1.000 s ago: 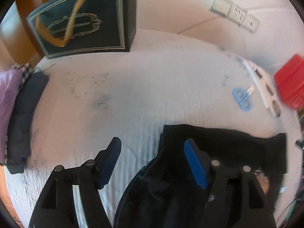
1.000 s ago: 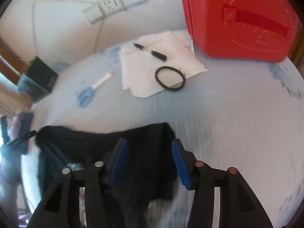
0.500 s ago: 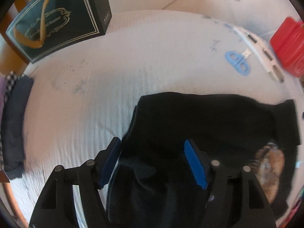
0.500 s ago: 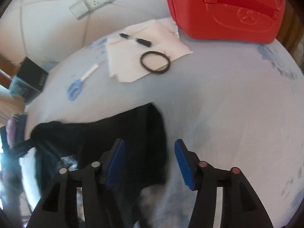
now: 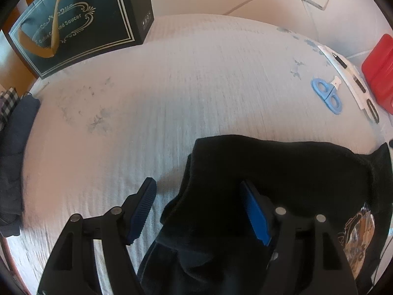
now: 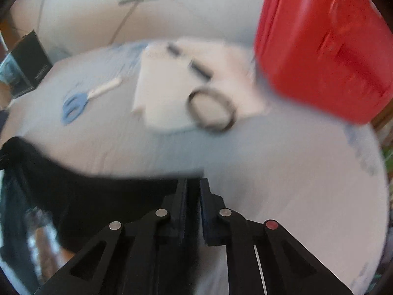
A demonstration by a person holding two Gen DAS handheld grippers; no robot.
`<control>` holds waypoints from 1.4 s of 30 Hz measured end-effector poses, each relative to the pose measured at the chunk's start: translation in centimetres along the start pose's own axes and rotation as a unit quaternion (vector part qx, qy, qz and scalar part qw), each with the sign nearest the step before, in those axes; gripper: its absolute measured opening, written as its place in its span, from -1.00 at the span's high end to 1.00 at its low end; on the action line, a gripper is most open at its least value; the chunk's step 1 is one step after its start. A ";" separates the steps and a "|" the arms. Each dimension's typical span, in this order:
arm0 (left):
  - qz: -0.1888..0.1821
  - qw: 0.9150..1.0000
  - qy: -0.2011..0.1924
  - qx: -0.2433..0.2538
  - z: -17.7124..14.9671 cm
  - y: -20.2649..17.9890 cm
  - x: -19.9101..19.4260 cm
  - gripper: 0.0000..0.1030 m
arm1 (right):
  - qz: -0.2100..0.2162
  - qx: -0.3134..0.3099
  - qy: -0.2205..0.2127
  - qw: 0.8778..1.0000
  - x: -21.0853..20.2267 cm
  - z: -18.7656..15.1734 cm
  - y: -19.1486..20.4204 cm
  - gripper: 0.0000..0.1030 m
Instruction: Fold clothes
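Note:
A black garment (image 5: 282,172) with a printed graphic lies crumpled on the light ribbed tabletop (image 5: 172,86), at the lower right of the left wrist view. My left gripper (image 5: 199,209) is open, its blue pads on either side of the garment's left edge. In the blurred right wrist view the garment (image 6: 98,196) lies at the lower left. My right gripper (image 6: 192,184) is shut on the garment's right corner.
A dark gift box (image 5: 78,24) stands at the back left, folded dark clothes (image 5: 14,147) at the left edge. Blue scissors (image 5: 326,93), white papers (image 6: 176,91) with a pen and a black band (image 6: 211,113), and a red case (image 6: 326,54) sit to the right.
My right gripper has closed on the garment's corner and moved, blurring its view. The left gripper stayed open and drew back a little over the garment's left edge.

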State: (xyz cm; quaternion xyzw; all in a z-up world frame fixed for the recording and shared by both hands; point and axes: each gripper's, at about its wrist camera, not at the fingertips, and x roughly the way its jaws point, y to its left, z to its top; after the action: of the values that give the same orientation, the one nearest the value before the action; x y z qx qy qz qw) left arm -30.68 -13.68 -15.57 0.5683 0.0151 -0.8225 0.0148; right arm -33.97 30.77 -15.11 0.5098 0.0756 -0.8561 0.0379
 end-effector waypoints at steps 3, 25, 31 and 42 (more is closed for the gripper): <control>0.009 1.000 0.000 0.001 0.2 -0.1 0.2 -0.55 | 0.027 0.024 0.016 0.999 2.0 0.4 -1.3 0.86; -0.046 0.997 0.059 0.002 -8.2 0.9 -4.1 -0.62 | 0.104 -0.027 0.068 0.992 -5.2 -10.2 -1.4 0.62; -0.033 0.997 0.071 0.014 -9.1 -0.3 -3.5 -0.62 | 0.074 -0.087 0.059 0.992 -3.4 -10.0 0.6 0.58; -0.012 0.996 0.075 0.036 -8.5 -1.5 -2.9 -0.62 | 0.016 -0.037 0.057 0.998 -2.2 -8.6 -4.2 0.57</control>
State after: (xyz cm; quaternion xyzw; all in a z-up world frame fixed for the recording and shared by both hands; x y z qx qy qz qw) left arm -21.73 -11.85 -15.82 0.6282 -0.0068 -0.7778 -0.0171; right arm -26.07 36.38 -16.84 0.5571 0.1014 -0.8216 0.0663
